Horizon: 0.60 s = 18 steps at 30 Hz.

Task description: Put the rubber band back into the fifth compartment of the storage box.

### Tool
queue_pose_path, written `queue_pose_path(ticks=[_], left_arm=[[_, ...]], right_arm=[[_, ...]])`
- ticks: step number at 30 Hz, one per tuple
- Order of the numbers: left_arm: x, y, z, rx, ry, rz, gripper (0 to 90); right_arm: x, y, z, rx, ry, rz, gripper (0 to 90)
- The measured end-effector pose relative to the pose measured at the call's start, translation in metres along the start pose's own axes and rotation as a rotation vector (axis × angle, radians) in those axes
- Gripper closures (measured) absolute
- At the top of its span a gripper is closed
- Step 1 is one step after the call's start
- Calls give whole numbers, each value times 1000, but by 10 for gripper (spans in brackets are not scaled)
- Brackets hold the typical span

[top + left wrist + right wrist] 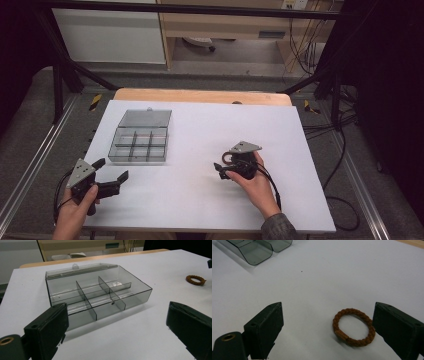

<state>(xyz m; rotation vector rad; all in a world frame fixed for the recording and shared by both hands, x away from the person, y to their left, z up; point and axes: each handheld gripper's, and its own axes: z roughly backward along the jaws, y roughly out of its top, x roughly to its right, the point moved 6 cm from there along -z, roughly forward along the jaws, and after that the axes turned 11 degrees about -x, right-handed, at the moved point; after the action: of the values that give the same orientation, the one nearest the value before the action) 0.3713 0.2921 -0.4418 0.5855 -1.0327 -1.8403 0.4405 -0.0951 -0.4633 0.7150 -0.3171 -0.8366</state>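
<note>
The right gripper [327,332] is hovering low over the white table [200,200] with its jaws standing wide apart. The brown hair tie [354,327] is lying flat on the table between them, but far off centre: it is sitting just beside the jaw at the right of the right gripper view, nearly touching it, and well apart from the other jaw.

That offset looks to me like the main risk. If the jaws are closing from here, the near jaw is likely to meet the tie first and push it sideways, or ride over the thin loop and pinch only table. Because the tie is soft and lying flat, one jaw could also catch a single strand, so the loop dangles and slips free on lifting.

The tie is a braided or twisted cord ring, rusty brown, with a small smooth sleeve joining it on the side nearest the camera. It is slightly oval and looks limp.

The left gripper [111,180] is being held off the near left part of the table, jaws also apart and gripping nothing. Ahead of them, a little toward the left jaw, the clear smoky compartment box [97,296] is sitting with its lid [80,268] folded back and its compartments looking empty. The tie is lying well apart from that box.
</note>
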Motion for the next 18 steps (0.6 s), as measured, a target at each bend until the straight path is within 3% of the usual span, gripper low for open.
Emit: queue_pose_path(ticks=[6,18], left_arm=[[0,0,0,2,-5,2,41],[0,0,0,1,-5,1,41]], right_arm=[[-3,-2,-3,-7,9,18,190],[1,-8,-7,-36,13,0,391]])
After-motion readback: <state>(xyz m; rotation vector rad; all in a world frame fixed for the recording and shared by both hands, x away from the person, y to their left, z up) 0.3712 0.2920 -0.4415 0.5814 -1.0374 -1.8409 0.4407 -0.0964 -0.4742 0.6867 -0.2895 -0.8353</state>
